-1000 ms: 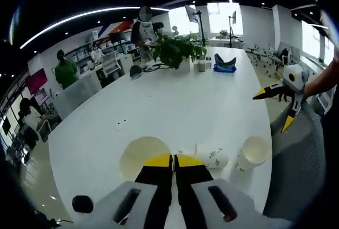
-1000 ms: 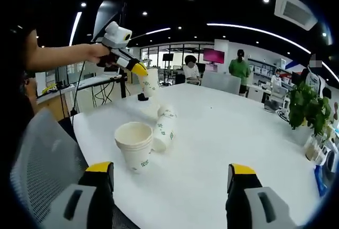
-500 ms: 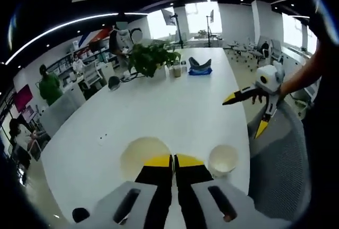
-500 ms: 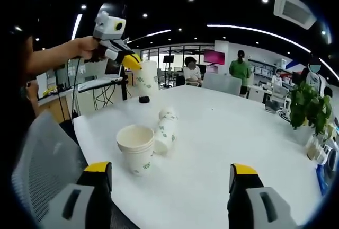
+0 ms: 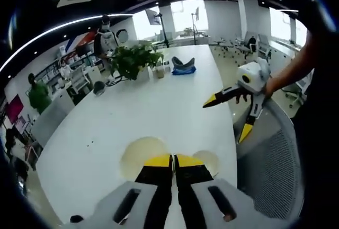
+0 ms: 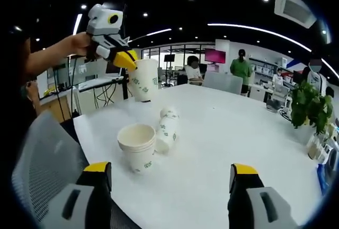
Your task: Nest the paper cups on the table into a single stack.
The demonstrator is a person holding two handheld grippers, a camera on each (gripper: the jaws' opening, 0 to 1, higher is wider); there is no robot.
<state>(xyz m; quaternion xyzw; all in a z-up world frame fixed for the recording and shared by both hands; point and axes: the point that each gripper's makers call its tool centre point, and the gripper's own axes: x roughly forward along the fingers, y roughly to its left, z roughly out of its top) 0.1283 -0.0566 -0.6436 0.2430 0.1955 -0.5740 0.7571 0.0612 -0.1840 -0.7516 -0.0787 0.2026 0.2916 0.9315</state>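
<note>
The left claw (image 6: 126, 59) pinches the rim of a paper cup (image 6: 144, 79), held upright in the air above the white worktop (image 6: 228, 133), up and behind the cup stack (image 6: 137, 147). A tipped cup (image 6: 166, 130) lies just beside the stack. The right claw (image 5: 229, 113), spread wide, hovers off the worktop's edge.

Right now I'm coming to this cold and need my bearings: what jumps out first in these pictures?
In the right gripper view, the left gripper holds a paper cup in the air by its rim, over the near corner of the white table. Below it stands a stack of cups, with more cups lying on their sides just behind. The right gripper waits with its jaws wide apart.
</note>
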